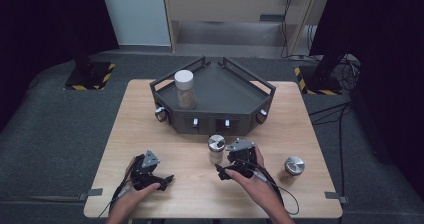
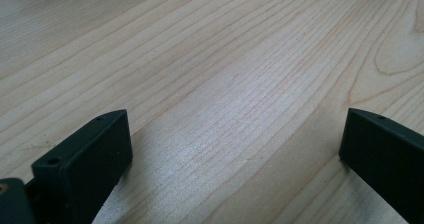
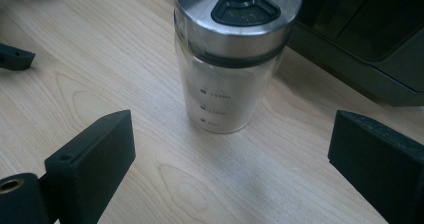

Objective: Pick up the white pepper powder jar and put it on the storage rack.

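Observation:
A small glass jar (image 1: 216,149) with a silver shaker lid stands upright on the wooden table (image 1: 150,129), just in front of the tray. In the right gripper view this jar (image 3: 232,64) is straight ahead, a little beyond the jaw tips. My right gripper (image 1: 223,165) (image 3: 232,154) is open, jaws wide apart, touching nothing. My left gripper (image 1: 165,180) (image 2: 235,149) rests low near the table's front left, open over bare wood. Its fingers (image 3: 15,56) show at the top left of the right gripper view.
A dark angular tray (image 1: 235,96) sits at the back middle of the table and holds a taller jar with a white lid (image 1: 185,89). Another silver-lidded jar (image 1: 294,166) stands at the front right. The tray's wall (image 3: 360,49) is close behind the small jar.

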Motion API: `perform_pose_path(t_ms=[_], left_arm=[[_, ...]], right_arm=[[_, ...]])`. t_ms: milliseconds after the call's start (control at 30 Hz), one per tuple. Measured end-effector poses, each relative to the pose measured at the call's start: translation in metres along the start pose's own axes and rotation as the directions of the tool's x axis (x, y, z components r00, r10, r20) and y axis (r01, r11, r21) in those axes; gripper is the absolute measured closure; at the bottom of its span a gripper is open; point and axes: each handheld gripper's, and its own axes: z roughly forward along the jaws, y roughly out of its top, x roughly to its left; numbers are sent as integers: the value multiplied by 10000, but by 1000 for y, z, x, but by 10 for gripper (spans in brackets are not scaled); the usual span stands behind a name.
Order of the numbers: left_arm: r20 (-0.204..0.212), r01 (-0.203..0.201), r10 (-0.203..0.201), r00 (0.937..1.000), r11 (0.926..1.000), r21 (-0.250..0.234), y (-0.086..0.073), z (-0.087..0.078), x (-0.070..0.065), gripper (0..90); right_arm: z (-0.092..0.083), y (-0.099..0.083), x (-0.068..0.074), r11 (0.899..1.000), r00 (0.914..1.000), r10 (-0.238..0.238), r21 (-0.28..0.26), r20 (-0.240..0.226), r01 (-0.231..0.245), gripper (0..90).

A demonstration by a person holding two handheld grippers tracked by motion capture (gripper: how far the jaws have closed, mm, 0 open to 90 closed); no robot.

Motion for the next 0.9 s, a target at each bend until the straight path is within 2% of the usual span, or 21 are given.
perform_pose_path(t_ms=[467,900], left_arm=[[0,0,0,10000,10000,0,0,0,0,0],[-1,-1,1,10000,10000,0,0,0,0,0]], right_arm=[[21,8,0,9998,9998,137,143,-123,-135,49],[39,17,4,9990,9994,335,313,-1,-334,64]])
